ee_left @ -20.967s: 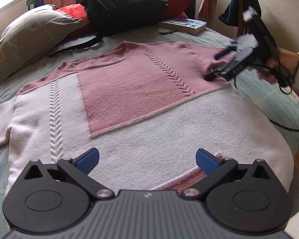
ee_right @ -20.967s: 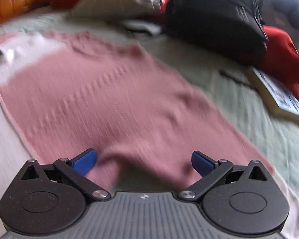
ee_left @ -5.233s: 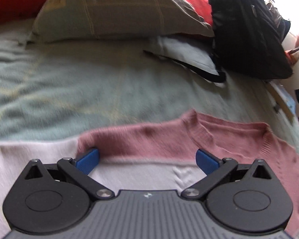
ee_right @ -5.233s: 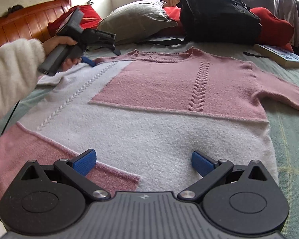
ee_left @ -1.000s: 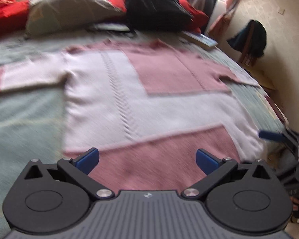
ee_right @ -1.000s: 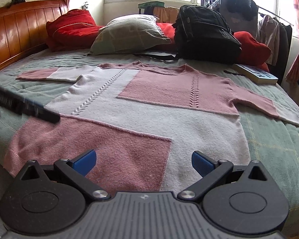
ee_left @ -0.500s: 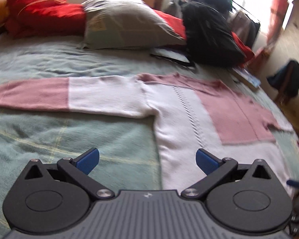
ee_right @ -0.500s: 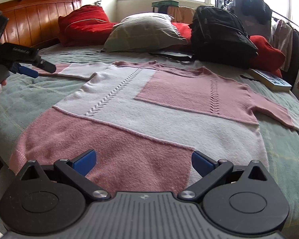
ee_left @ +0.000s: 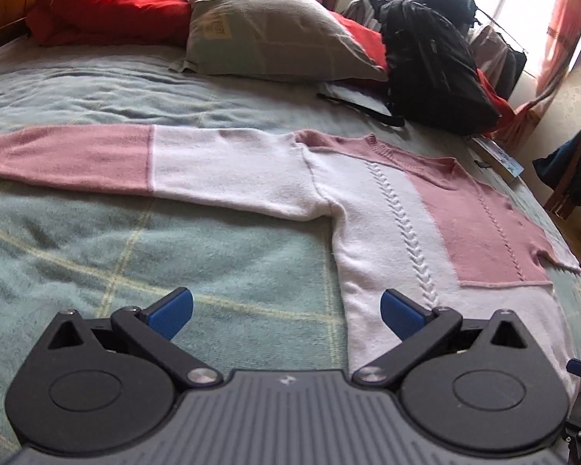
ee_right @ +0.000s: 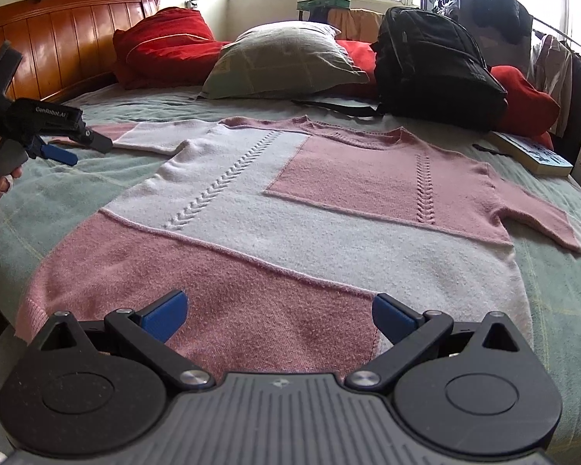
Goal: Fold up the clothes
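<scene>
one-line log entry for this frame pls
stage: pre-fold | sweater: flat on bed, sleeves out | left tool: open, above bed beside sweater | right tool: open, over hem

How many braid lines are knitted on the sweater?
2. One braid line runs down the white part of the sweater, on the left in the right wrist view. The other braid line runs down the pink panel.

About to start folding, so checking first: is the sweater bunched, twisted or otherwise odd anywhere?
Nothing stands out. The sweater lies flat and face up on the blanket, both sleeves spread out sideways, no bunching visible.
</scene>
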`<state>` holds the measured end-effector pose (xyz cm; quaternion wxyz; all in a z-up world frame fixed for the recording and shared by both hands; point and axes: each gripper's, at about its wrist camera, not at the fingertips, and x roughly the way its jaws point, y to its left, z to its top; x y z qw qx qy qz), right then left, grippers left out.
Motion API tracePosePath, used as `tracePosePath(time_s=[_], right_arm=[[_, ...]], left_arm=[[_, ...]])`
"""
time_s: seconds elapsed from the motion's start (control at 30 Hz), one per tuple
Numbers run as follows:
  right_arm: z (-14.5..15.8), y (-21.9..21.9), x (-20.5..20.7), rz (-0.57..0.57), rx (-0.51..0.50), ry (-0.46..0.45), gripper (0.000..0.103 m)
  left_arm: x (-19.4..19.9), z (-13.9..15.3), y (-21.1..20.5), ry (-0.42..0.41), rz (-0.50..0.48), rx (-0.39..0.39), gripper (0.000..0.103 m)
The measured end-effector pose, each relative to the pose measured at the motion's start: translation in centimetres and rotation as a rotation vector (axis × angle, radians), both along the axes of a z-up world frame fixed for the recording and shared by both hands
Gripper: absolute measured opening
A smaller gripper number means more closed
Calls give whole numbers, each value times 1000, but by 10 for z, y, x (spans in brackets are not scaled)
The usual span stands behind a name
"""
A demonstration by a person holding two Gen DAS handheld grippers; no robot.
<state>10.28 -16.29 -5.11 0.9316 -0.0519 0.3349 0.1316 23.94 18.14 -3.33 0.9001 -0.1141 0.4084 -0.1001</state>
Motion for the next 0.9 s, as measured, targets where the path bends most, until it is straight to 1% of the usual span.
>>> tracePosePath(time_s=[0.3,0.4,0.5,0.57,0.7,0.9], right_arm=[[7,1,0,17,24,-16,103],[12,0,4,31,52,-22,103],[16,-5,11,40,103,-13,103],[18,-8,16,37,135,-8,103],[21,-12,26,10,160,-6,103],[22,-6,42,13,190,32,103]], left_arm=[[-18,6,12,-50,20,-39,102],[-22,5,21,-66,40,-40,102],[-25,1,31,-79,67,-41,102],[-25,-4,41,-78,94,-66,102],[-18,-13,63,-104,143,-108,102],[15,-21,88,-106,167,-153,102]])
